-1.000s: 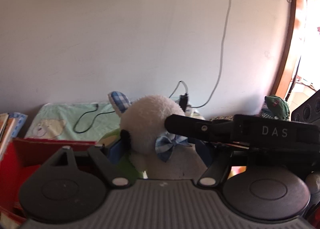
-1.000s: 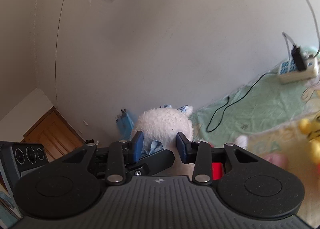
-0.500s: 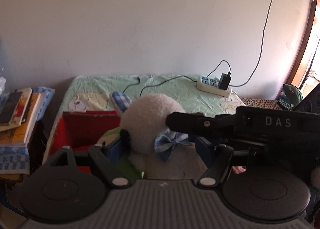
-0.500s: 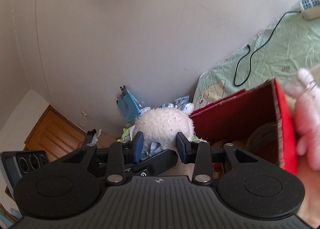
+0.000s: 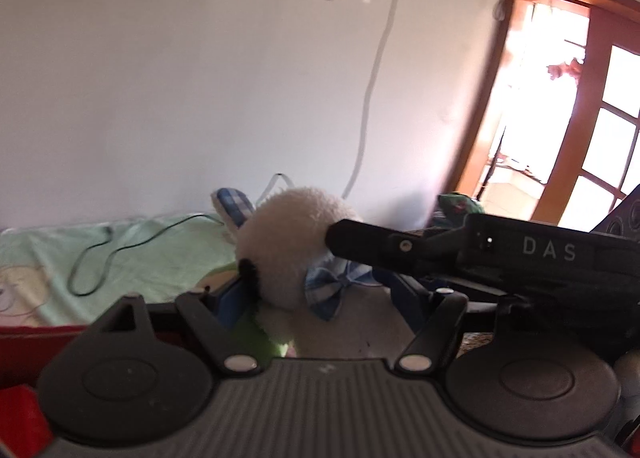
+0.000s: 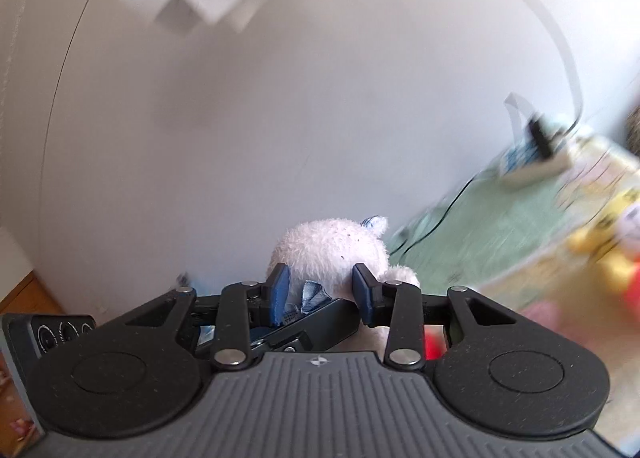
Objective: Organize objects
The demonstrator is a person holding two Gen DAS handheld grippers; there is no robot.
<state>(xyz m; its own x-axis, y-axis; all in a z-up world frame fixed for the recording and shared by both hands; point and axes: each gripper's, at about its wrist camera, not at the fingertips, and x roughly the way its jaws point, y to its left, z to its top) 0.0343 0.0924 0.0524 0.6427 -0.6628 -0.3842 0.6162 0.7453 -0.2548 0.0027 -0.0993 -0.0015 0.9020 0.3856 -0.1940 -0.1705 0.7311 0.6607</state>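
Note:
A white plush toy (image 5: 292, 242) with a blue checked bow (image 5: 332, 290) and a checked ear is held up in front of the wall. In the left wrist view my left gripper (image 5: 316, 298) is shut on its body, one blue pad on each side. The right gripper's black body marked DAS (image 5: 548, 250) reaches in from the right against the toy's head. From the right wrist camera, the plush toy (image 6: 328, 254) sits between the blue pads of my right gripper (image 6: 322, 292), which is shut on it. The left gripper's black finger (image 6: 316, 318) crosses just below.
A red box (image 5: 24, 332) edge shows low on the left, beside a green sheet (image 5: 160, 250) with a black cable. A wooden door (image 5: 560, 118) stands at the right. A yellow plush (image 6: 612, 242), a pink object (image 6: 548, 314) and a power strip (image 6: 536, 166) lie blurred at the right.
Both grippers swung together with the plush toy still held. The red box has dropped from the middle of both views to their lower edge; the wall and door now fill them.

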